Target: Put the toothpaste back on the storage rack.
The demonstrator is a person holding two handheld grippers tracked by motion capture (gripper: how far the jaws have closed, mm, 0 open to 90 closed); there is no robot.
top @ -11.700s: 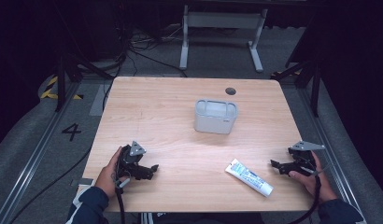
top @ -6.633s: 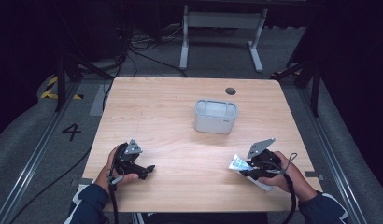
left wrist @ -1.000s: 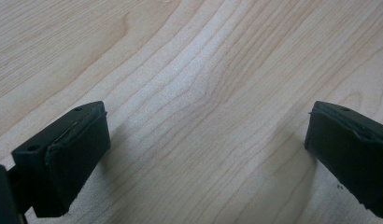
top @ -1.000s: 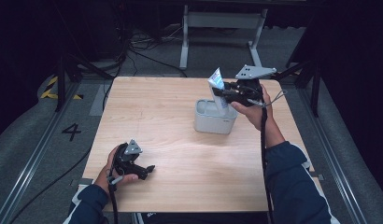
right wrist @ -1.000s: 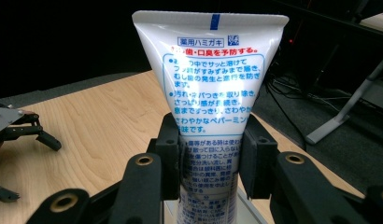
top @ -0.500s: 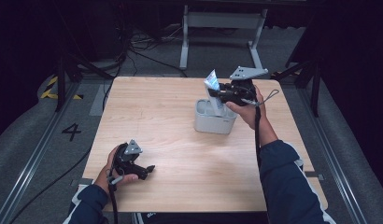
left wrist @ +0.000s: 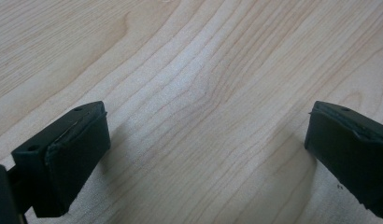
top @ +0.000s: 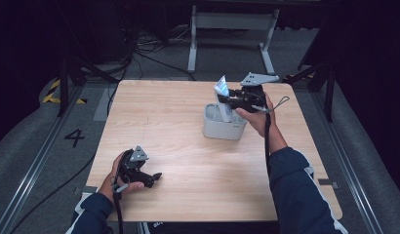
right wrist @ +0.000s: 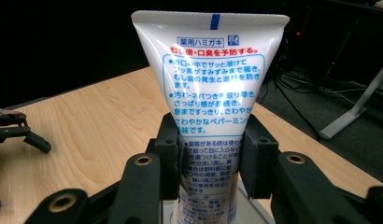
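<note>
Right claw (right wrist: 209, 163) pinching tube (right wrist: 210, 93), cap end hidden; left claw (left wrist: 203, 154) spread.

High view: fixed cam above the person's edge of the tabletop (top: 188, 146), facing fwd and down, whole top in frame. Left gripper view: cam very close to the tabletop (left wrist: 194, 93), looking down at bare wood grain. Right gripper view: cam above the tabletop (right wrist: 87, 130), facing level across it; shares with the high view the left hand-held gripper (right wrist: 21, 130) (top: 139, 173).
</note>
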